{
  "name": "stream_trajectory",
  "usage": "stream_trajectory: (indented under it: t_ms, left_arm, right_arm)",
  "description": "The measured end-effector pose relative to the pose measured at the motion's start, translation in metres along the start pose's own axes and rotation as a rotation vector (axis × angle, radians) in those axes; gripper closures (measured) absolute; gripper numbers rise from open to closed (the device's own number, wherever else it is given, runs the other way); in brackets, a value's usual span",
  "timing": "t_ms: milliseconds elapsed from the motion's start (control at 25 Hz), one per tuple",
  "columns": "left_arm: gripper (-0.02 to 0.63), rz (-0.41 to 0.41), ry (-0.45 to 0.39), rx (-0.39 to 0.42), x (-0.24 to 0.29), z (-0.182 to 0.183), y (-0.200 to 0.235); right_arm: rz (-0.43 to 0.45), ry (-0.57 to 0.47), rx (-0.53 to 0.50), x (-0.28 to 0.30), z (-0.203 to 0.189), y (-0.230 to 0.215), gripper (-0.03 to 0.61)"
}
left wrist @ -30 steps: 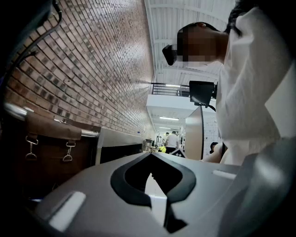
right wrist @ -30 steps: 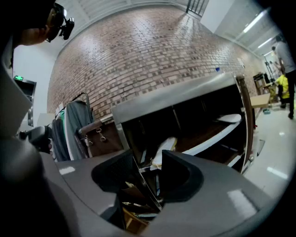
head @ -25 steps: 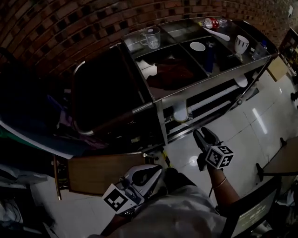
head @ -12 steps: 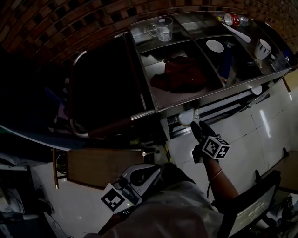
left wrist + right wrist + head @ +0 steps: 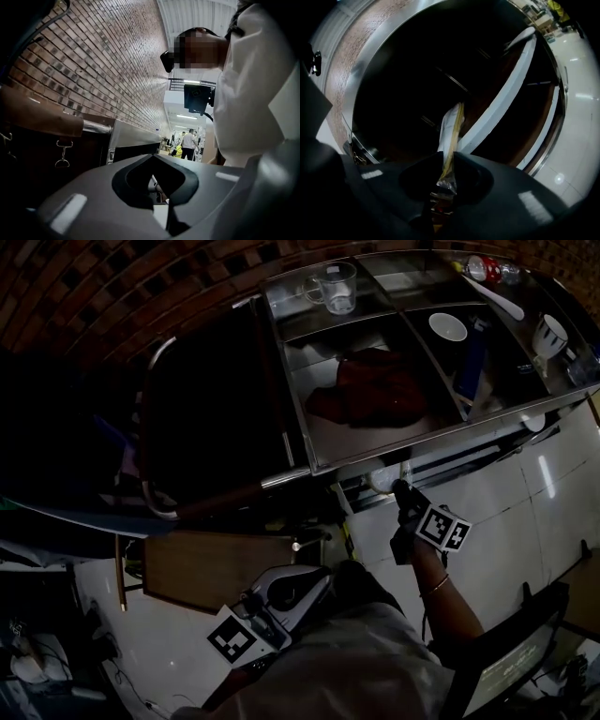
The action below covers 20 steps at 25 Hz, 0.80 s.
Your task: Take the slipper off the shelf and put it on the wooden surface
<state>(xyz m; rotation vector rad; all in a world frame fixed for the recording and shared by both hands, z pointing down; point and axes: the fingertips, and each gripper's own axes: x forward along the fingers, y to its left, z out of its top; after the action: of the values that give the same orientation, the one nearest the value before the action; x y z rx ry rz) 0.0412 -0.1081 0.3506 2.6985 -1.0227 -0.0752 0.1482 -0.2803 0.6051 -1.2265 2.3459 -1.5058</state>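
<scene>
Head view, far left first: the wooden surface (image 5: 216, 570) lies low beside the dark cart, bare and waiting. Next along, the left gripper (image 5: 314, 582) hangs close to the person's body, and its own view shows the jaw tips together with nothing between them, so it is an idle partner for now. On to the steel shelf unit (image 5: 309, 460), and this is where the action is: a second ago the right gripper (image 5: 403, 491) was out over the white floor tiles (image 5: 525, 493), and now it has dropped in against the lower shelf. Its jaws have just been closing, and the right gripper view shows them pinched on the slipper (image 5: 452, 126), which stands edge-on between the pads, pale sole and tan rim. The slipper (image 5: 379, 478) sits at the mouth of that lower shelf, not yet lifted. So the grasp looks made; what remains is drawing it out and carrying it leftward to the wood.
</scene>
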Motion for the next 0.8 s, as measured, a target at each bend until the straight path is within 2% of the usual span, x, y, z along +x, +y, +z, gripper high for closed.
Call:
stream_trajectory:
  t_ms: [240, 400, 640, 800]
  left_arm:
    - [0.621, -0.007, 0.03, -0.034, 0.0, -0.01, -0.001]
    - [0.621, -0.026, 0.034, -0.022, -0.004, -0.01, -0.008]
    - [0.621, -0.102, 0.037, 0.035, -0.038, -0.011, -0.033]
    - [0.621, -0.151, 0.029, 0.038, -0.079, -0.012, -0.044]
  right_arm:
    - [0.04, -0.072, 0.009, -0.014, 0.008, 0.017, 0.546]
    - [0.054, -0.113, 0.017, -0.036, 0.006, 0.032, 0.552]
    - [0.042, -0.171, -0.011, -0.083, -0.017, 0.059, 0.551]
    - [0.027, -0.234, -0.003, -0.114, -0.049, 0.083, 0.551]
